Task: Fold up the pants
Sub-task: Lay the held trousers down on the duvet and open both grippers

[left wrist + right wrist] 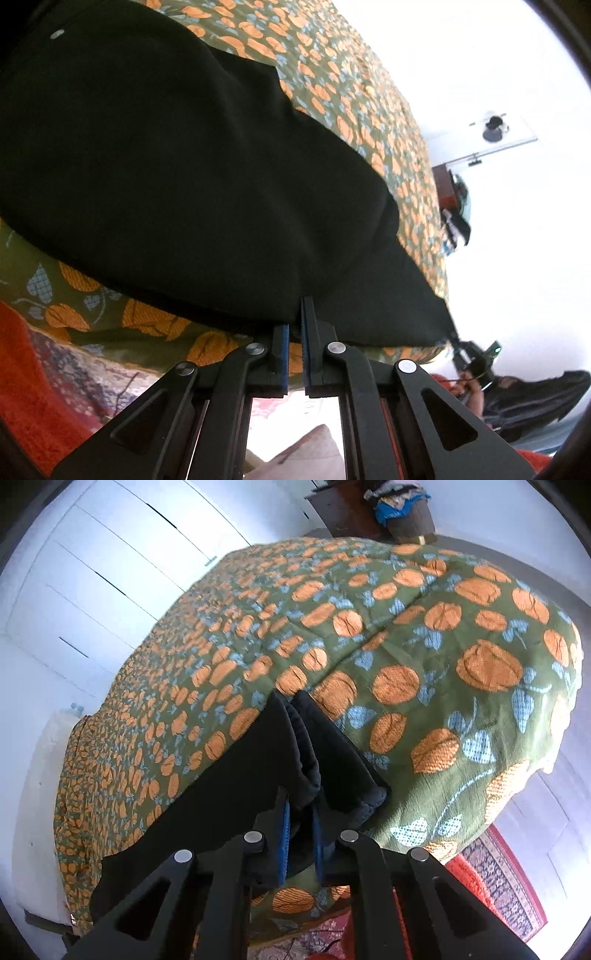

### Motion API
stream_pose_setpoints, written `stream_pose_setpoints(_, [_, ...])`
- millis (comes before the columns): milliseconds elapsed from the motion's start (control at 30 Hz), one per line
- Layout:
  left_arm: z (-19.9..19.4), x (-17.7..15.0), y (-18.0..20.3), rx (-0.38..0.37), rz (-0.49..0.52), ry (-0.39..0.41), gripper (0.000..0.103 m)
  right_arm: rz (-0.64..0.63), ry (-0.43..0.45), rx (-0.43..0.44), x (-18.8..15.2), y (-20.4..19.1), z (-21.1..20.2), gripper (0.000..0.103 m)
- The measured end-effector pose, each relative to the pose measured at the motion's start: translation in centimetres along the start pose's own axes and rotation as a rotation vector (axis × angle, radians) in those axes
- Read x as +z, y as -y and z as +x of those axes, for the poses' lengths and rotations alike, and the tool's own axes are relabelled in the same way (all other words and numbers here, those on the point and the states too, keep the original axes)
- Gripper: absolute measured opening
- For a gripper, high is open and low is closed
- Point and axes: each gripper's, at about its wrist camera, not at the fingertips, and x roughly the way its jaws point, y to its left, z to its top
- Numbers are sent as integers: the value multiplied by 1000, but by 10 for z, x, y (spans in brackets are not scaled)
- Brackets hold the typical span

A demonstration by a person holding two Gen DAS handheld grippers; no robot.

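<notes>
Black pants (184,166) lie spread over a bed with a green bedspread (351,92) patterned in orange. In the left wrist view my left gripper (295,332) is at the near edge of the pants, its blue pads shut on the fabric's hem. In the right wrist view the pants (236,775) run off to the lower left. A thick bunched end of them sits between the blue pads of my right gripper (301,830), which is shut on it. The bedspread (406,646) stretches away beyond that end.
A red patterned rug (498,878) covers the floor beside the bed, also seen in the left wrist view (33,369). White wardrobe doors (92,572) stand behind the bed. A brown cabinet (340,506) and a basket of clothes (406,513) are at the far end.
</notes>
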Motion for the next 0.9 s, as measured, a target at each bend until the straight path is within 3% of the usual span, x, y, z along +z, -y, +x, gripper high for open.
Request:
stream_pose_setpoints(300, [11,0,-7,42,1,-53,3,65,-82,-74,1,13,7,11])
stream_pose_setpoints(467, [7,-2,-7,42,12,-51,3,44,-79,-106,0,9,9,11])
stream_pose_setpoints(633, [10,-2,11,66,68,-39,3,-24,12,-132,-2,-6,-6,11])
stream_pose_setpoints(767, [22,-3,4,92,40,-83,3,-13,-55,-185,-1,-1,7,11])
stream_pose_setpoints(867, [28,-3,4,149,37,-117,14,-1,-71,-193,-1,2,10,14])
stream_pose_setpoints(900, [28,-5,5,180,37,-131,26,-3,-62,-184,0,1,6,20])
